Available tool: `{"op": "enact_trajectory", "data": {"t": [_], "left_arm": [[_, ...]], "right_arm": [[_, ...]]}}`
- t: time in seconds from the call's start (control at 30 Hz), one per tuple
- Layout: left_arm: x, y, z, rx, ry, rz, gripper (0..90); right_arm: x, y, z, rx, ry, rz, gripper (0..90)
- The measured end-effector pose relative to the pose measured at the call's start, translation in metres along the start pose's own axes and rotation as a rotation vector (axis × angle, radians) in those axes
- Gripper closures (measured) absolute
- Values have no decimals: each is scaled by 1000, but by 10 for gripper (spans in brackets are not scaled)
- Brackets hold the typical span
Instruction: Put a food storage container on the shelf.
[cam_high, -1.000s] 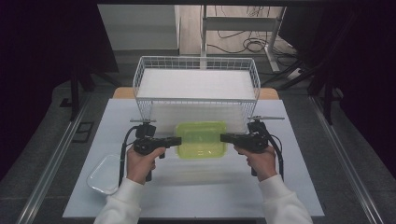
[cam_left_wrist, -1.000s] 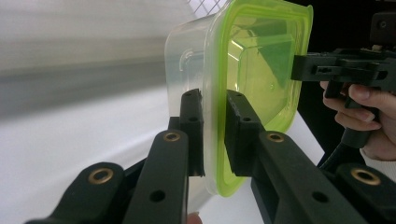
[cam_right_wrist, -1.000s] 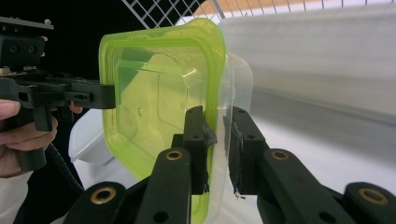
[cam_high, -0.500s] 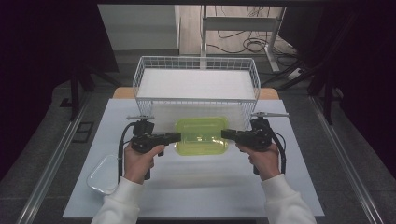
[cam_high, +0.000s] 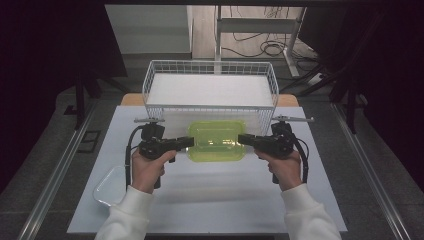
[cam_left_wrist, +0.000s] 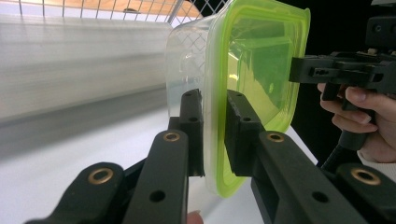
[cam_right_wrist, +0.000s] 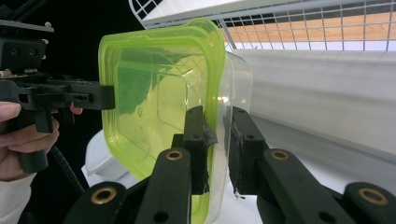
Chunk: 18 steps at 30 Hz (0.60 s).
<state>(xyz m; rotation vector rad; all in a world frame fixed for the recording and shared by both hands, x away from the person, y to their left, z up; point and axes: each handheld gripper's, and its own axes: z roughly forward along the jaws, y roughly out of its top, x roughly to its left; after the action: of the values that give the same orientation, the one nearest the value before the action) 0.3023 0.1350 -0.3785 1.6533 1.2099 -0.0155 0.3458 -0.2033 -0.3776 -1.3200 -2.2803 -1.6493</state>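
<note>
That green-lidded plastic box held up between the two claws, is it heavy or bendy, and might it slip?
The box is probably light: its clear walls show nothing inside. Likely a bit bendy, since it is thin plastic pinched only at its rim by the left claw and right claw. The smooth, glossy lid could slip if either grip loosens.

The lid (cam_high: 216, 140) looked like glossy translucent lime plastic, smooth, catching reflections. The box (cam_left_wrist: 187, 60) beneath it was clear shiny plastic. Both grippers, left (cam_high: 189, 142) and right (cam_high: 241, 138), showed matt black plastic jaws with brass-coloured rivets. The basket (cam_high: 210, 67) was thin white-coated wire mesh. The table (cam_high: 210, 200) had a smooth, pale, matt top. Sleeves (cam_high: 125, 217) looked soft white cloth. A second clear plastic box (cam_high: 107, 186) gleamed faintly at the table's edge.
</note>
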Motion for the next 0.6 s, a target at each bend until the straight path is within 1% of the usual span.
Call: {"op": "enact_trajectory", "data": {"t": [0.17, 0.3, 0.6], "left_arm": [[-4, 6, -3, -1, -4, 17, 793], [-5, 11, -5, 0, -4, 25, 793], [-5, 21, -6, -5, -2, 26, 794]], "right_arm": [[2, 4, -4, -13, 10, -1, 780], [4, 9, -5, -17, 7, -4, 780], [5, 18, -4, -24, 8, -2, 780]]}}
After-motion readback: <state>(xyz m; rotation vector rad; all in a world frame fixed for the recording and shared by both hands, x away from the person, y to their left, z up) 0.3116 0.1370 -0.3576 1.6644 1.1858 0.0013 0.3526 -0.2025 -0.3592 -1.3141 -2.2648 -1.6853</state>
